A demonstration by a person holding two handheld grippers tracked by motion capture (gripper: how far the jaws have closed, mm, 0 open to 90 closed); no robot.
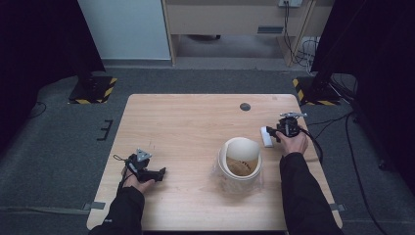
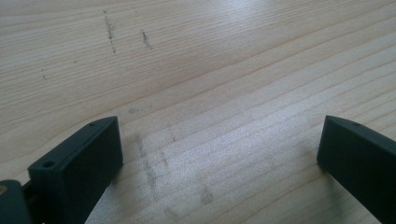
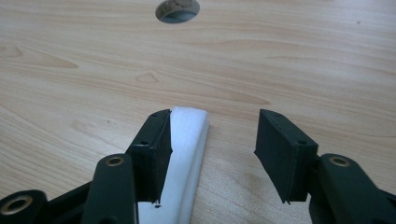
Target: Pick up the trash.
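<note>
Right gripper (image 3: 212, 154) low over pale wooden table (image 3: 303, 60), jaws parted, not pinching; flat white foam block (image 3: 187, 154) lying between them, against one jaw, clear of the other. Left gripper (image 2: 219, 154) spread wide over bare wood. Cream rolled paper cylinder (image 1: 241, 159) mid-table, near block.

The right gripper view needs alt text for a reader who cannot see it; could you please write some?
A white foam block lies on a light wooden table, between the right gripper's two black jaws. It sits against the left jaw, well apart from the right one. A round hole in the table shows at the top.
</note>
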